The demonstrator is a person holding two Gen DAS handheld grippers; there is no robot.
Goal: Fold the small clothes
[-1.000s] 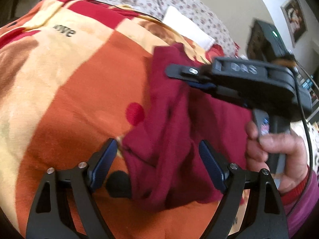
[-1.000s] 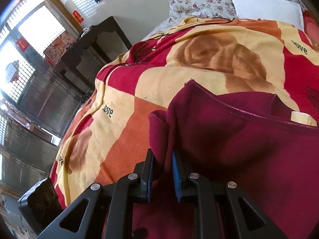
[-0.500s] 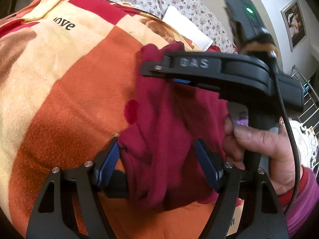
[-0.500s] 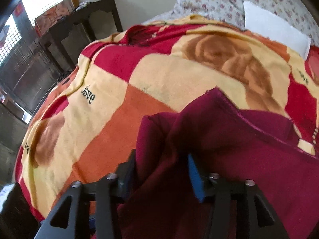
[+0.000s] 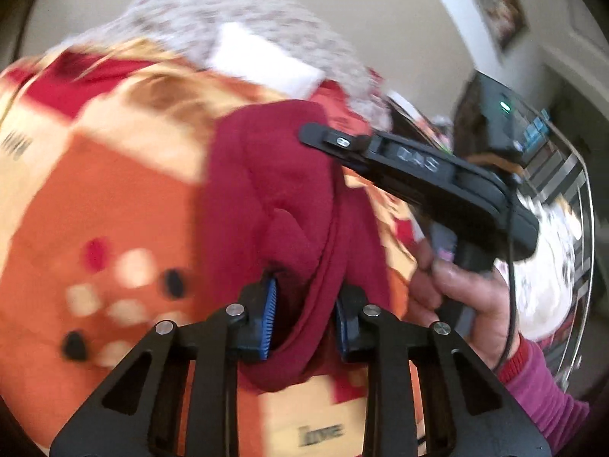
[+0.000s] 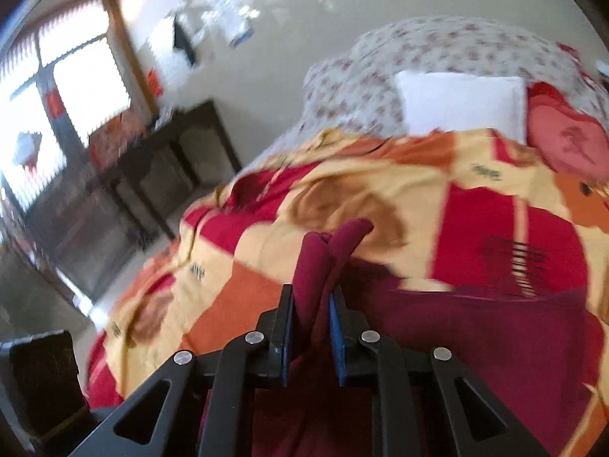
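Observation:
A dark red small garment point(image 5: 274, 190) lies bunched on an orange, red and cream blanket point(image 5: 114, 198). My left gripper point(image 5: 304, 320) is shut on a thick fold at its near end. In the left wrist view the right gripper point(image 5: 316, 135) reaches in from the right over the garment's far end, held by a hand point(image 5: 464, 297). In the right wrist view my right gripper point(image 6: 310, 316) is shut on a raised fold of the garment point(image 6: 316, 262), with the rest spread to the right point(image 6: 475, 335).
The blanket point(image 6: 380, 198) covers a bed. A floral quilt point(image 6: 437, 49), a white pillow point(image 6: 460, 95) and a red heart cushion point(image 6: 563, 141) lie at its head. A dark wooden cabinet point(image 6: 152, 175) stands by the window on the left.
Both grippers have shut on the garment: the left from wide open, the right after briefly opening and regripping. The garment is lifted and bunched, and both views have swung upward.

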